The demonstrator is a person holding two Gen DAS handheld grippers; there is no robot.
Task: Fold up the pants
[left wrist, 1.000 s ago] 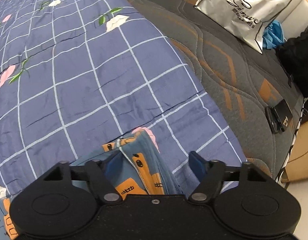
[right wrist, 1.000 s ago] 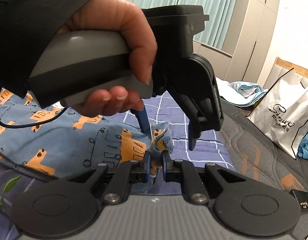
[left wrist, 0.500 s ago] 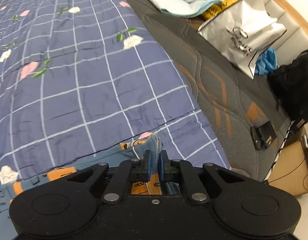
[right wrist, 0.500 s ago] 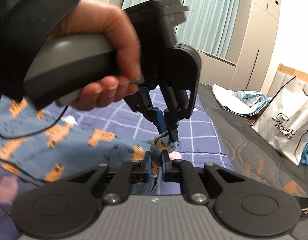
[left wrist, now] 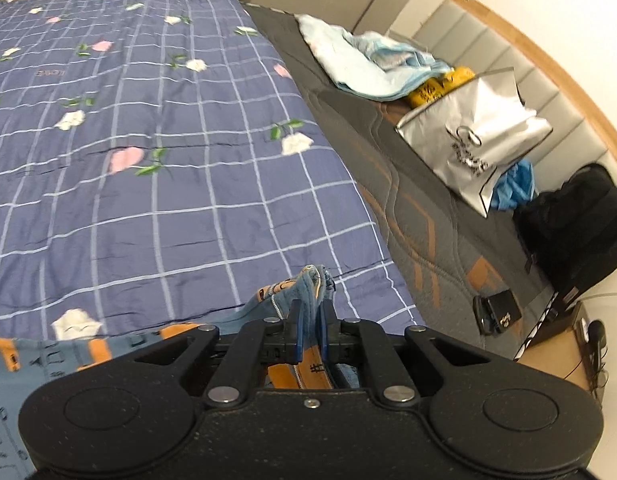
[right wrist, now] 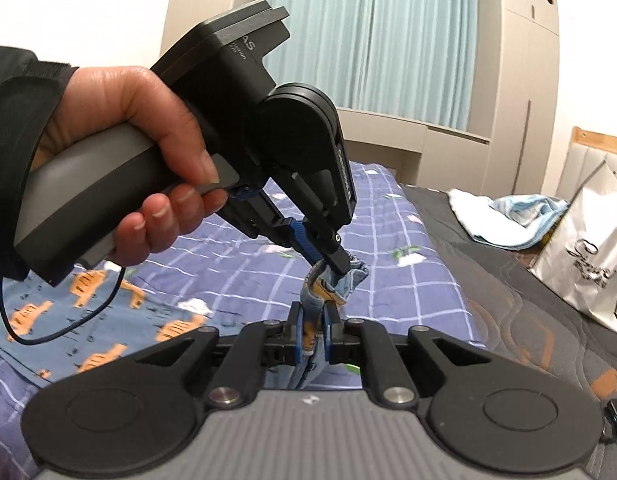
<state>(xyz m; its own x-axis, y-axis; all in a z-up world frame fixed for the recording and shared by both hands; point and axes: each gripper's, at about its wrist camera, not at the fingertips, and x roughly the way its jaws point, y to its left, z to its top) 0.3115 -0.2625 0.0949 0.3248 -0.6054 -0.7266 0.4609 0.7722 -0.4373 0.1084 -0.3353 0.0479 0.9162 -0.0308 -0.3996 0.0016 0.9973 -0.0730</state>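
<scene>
The pants (right wrist: pixel 108 320) are light blue with orange vehicle prints and lie on a blue checked quilt (left wrist: pixel 148 160). My left gripper (left wrist: pixel 308 320) is shut on a bunched edge of the pants (left wrist: pixel 304 284) and holds it above the quilt. In the right wrist view the left gripper (right wrist: pixel 328 264) shows just ahead, held by a hand, pinching the same bunch. My right gripper (right wrist: pixel 311 320) is shut on the pants fabric (right wrist: pixel 312 300) right below the left one. The rest of the pants trails down to the left.
A dark grey mattress (left wrist: pixel 408 200) lies bare to the right of the quilt. On it are a silver-white bag (left wrist: pixel 472 140), a pale blue cloth pile (left wrist: pixel 368 64), a black backpack (left wrist: pixel 572 220) and a small black object (left wrist: pixel 496 312). A cable (right wrist: pixel 48 328) hangs from the left gripper.
My left gripper closed on the pants edge beside the right one. Both grippers have lifted the bunched edge up off the quilt, and the views now look further along the bed.
</scene>
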